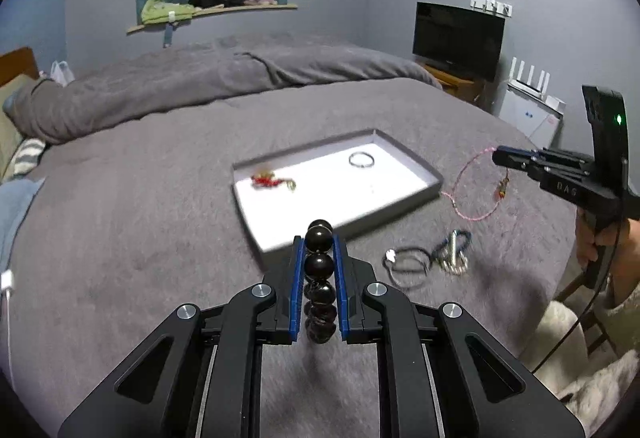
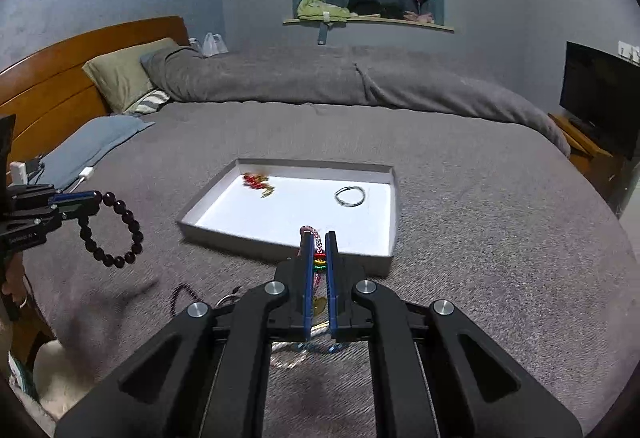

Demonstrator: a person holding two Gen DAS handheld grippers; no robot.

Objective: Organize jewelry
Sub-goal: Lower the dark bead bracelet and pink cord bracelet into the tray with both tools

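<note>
My left gripper (image 1: 319,243) is shut on a black bead bracelet (image 1: 319,266), which hangs in a loop (image 2: 114,230) above the grey bed cover. My right gripper (image 2: 319,238) is shut on a pink braided cord bracelet (image 2: 318,244) with coloured beads; in the left wrist view the pink cord bracelet (image 1: 470,184) dangles from it, right of the tray. The white jewelry tray (image 1: 424,180) lies ahead of both, holding a red charm piece (image 1: 269,181) and a silver bangle (image 1: 361,160).
Loose rings and bracelets (image 1: 430,256) lie on the bed cover (image 1: 140,218) in front of the tray's near right corner. Pillows (image 2: 120,78) and a wooden headboard (image 2: 60,78) stand to the left, a television (image 1: 458,38) at the right. A person's hand (image 1: 600,238) holds the right gripper's handle.
</note>
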